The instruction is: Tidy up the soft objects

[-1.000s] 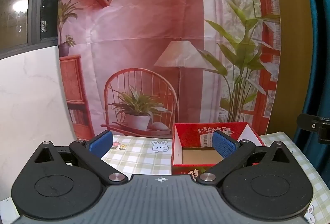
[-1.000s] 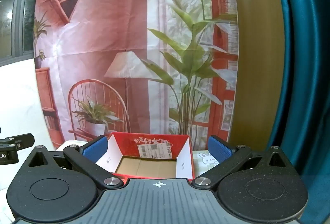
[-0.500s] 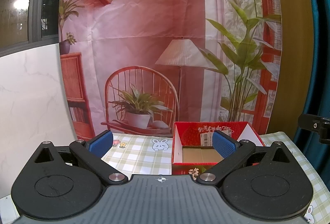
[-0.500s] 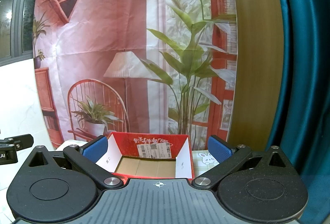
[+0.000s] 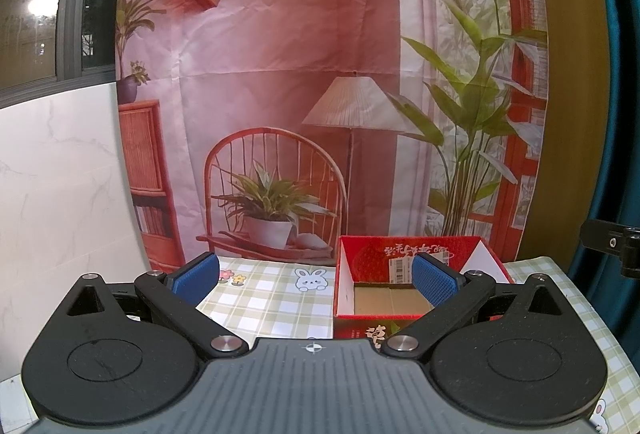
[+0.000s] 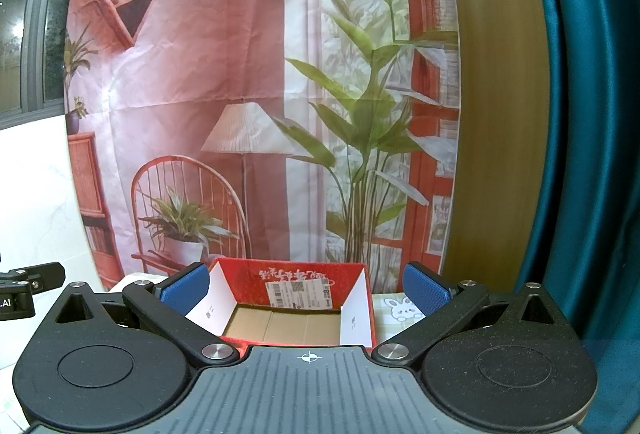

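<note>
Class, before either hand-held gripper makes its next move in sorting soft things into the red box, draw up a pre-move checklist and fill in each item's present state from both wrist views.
1. Left hand-held gripper open, holding nothing: ok.
2. Right hand-held gripper open, holding nothing: ok.
3. Red box open-topped, its cardboard floor bare: ok.
4. Box stands upright on the checked tablecloth: ok.
5. A soft object in sight to pick up: not ok, none shows in either view.
6. Space between the two grippers: cannot tell, only an edge of each shows in the other's view.
</note>
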Available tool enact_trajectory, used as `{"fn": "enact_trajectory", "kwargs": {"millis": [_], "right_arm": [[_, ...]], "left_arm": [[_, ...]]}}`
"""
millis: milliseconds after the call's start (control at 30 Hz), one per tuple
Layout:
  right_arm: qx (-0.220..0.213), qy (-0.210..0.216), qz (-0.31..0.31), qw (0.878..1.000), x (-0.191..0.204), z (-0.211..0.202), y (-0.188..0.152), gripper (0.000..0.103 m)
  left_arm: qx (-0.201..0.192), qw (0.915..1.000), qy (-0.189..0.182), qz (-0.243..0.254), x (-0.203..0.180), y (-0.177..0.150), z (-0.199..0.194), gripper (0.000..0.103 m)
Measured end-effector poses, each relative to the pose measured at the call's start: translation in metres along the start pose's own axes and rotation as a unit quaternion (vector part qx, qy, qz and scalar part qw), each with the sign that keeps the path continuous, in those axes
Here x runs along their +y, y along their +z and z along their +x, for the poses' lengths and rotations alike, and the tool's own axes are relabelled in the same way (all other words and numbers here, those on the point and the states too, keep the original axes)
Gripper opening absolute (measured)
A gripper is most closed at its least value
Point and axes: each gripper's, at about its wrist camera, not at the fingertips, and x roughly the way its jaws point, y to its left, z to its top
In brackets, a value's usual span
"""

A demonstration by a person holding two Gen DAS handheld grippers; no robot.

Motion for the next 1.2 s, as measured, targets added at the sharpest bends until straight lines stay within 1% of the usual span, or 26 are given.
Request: {"fn": "enact_trajectory", "kwargs": {"millis": [1200], "right_arm": [[-0.005, 0.000, -0.002, 1.000, -0.0001, -0.0024, 0.0027, 0.103]], "left_arm": [[-0.002, 1.0000, 0.000, -0.002, 0.0019, -0.0003, -0.0007, 0.103]]}}
